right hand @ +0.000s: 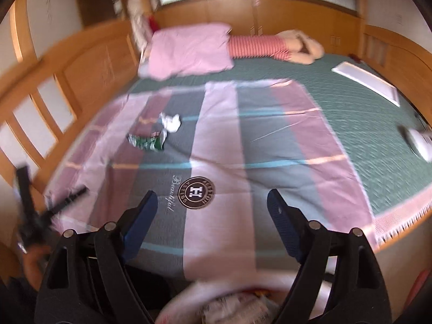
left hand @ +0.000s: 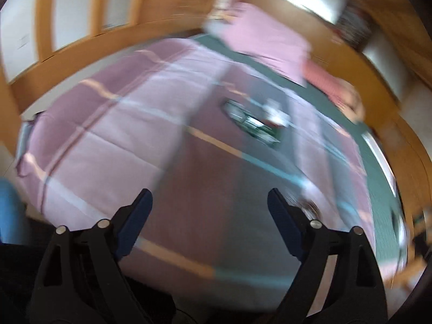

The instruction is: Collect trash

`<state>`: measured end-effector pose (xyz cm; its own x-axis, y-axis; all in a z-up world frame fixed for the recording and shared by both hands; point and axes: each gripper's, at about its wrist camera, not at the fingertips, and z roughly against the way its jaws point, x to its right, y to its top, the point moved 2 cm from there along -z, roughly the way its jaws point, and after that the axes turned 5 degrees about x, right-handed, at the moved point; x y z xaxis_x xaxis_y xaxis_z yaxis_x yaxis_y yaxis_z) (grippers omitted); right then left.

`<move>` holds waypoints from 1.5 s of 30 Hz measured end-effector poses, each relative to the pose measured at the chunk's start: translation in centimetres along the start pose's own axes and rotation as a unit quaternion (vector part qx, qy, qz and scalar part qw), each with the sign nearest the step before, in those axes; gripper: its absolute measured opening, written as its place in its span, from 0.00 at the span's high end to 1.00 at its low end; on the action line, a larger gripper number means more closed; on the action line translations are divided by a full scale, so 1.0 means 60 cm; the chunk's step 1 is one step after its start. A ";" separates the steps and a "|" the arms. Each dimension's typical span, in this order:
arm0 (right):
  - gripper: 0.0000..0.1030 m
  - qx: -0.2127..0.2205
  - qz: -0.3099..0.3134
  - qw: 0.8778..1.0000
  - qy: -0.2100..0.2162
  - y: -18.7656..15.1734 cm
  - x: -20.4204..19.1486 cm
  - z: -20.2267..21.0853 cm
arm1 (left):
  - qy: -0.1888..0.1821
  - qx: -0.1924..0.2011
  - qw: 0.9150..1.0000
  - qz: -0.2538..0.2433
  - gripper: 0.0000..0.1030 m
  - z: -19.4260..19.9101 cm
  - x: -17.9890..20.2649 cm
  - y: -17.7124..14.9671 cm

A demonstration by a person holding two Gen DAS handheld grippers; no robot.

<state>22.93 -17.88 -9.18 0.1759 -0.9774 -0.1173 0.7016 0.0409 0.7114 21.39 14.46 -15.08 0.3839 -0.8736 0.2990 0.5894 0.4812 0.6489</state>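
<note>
A crumpled green wrapper (right hand: 147,141) and a crumpled white tissue (right hand: 170,121) lie on the striped pink and grey blanket (right hand: 243,145) on the bed, left of middle. The same trash shows blurred in the left wrist view as the wrapper (left hand: 249,122) and the tissue (left hand: 275,113). My right gripper (right hand: 212,202) is open and empty above the blanket's near end, well short of the trash. My left gripper (left hand: 210,201) is open and empty over the blanket; it also shows in the right wrist view (right hand: 51,199) at the far left, blurred.
A pink pillow (right hand: 189,51) and a striped plush toy (right hand: 272,46) lie at the head of the bed. A white flat box (right hand: 367,81) and a white object (right hand: 419,141) lie on the green bedspread (right hand: 364,135) at right. A wooden bed frame (right hand: 89,62) surrounds the mattress. A pink container with contents (right hand: 229,305) sits below.
</note>
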 end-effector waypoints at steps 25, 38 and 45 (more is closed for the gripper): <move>0.29 -0.153 0.063 0.983 0.083 0.128 -0.254 -0.557 | 0.076 -0.048 0.980 0.175 0.12 -0.118 -0.141 0.032; 0.36 -0.165 0.094 0.961 0.204 0.086 -0.277 -0.389 | 0.076 -0.028 0.968 0.236 0.12 -0.095 -0.169 0.021; 0.24 -0.067 -0.016 0.997 0.022 0.208 -0.165 -0.497 | 0.044 -0.055 0.979 0.191 0.12 -0.117 -0.128 0.019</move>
<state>50.51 -1.48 -19.82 0.1792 -0.9688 -0.1713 0.7927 0.0391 0.6084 24.12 22.22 -21.52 0.6483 -0.6216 0.4398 0.4622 0.7802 0.4214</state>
